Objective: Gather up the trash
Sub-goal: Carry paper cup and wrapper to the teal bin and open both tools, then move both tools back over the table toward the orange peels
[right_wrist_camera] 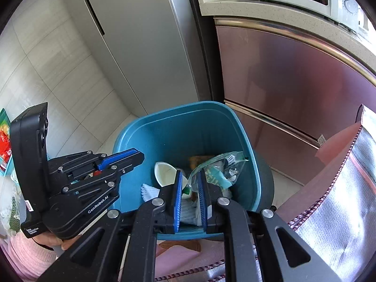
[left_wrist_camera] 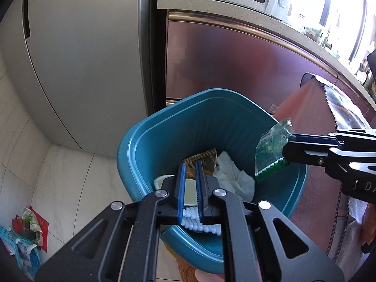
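The right gripper (right_wrist_camera: 190,176) points down over a blue bin (right_wrist_camera: 188,127), its blue-padded jaws a little apart, with a clear green-printed wrapper (right_wrist_camera: 218,166) lying between and beyond the tips; whether the pads press on it cannot be told. In the bin lie a white cup-like piece (right_wrist_camera: 164,174) and white ribbed cloth (right_wrist_camera: 149,191). The left gripper (right_wrist_camera: 138,156) reaches in over the bin's left rim, held by a hand (right_wrist_camera: 50,240) in a pink sleeve (right_wrist_camera: 30,260). A grey refrigerator (right_wrist_camera: 141,47) and pink cabinet (right_wrist_camera: 293,82) stand behind.

Smooth teal plastic bin (left_wrist_camera: 145,141), glossy clear-green plastic wrapper (left_wrist_camera: 270,150), brushed-metal fridge (left_wrist_camera: 82,58)
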Demonstrator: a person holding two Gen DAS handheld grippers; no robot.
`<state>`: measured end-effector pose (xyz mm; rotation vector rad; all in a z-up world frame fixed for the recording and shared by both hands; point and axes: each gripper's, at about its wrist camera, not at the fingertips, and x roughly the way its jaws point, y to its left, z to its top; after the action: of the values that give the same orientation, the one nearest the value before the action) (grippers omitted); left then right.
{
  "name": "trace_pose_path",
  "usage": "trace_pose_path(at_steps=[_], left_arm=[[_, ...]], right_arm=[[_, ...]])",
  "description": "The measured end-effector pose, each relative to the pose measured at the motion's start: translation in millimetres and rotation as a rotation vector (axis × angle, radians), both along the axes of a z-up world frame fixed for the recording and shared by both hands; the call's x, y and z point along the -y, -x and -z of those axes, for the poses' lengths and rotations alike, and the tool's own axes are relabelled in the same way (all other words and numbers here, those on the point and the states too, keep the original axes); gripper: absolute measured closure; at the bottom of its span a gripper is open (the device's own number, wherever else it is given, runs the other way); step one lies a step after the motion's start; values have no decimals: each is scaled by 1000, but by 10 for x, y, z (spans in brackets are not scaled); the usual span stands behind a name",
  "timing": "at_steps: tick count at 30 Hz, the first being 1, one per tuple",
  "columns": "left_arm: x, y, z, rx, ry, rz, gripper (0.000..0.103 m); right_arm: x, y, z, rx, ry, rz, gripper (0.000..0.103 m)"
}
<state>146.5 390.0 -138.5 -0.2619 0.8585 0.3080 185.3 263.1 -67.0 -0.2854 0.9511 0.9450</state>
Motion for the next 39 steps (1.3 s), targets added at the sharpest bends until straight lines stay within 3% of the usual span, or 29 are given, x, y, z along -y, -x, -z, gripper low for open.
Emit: trace_pose_path(at_steps=[12,18,20,26,39], left_arm=[[123,231,-240,83,0,20,87],[423,415,-567,187,-9,126,79],[586,471,-683,224,-11,177,76],[1183,546,-917,298,-7,355,69],[2900,475,-918,280,54,762,63]], right_arm=[[245,32,-37,1,-51,37,86],[630,216,-217,34,-130,69,83],[836,326,-313,62,-166,85,76],[1659,628,-487,120,-254,191,75],[3769,1314,-444,195,-289,665,74]])
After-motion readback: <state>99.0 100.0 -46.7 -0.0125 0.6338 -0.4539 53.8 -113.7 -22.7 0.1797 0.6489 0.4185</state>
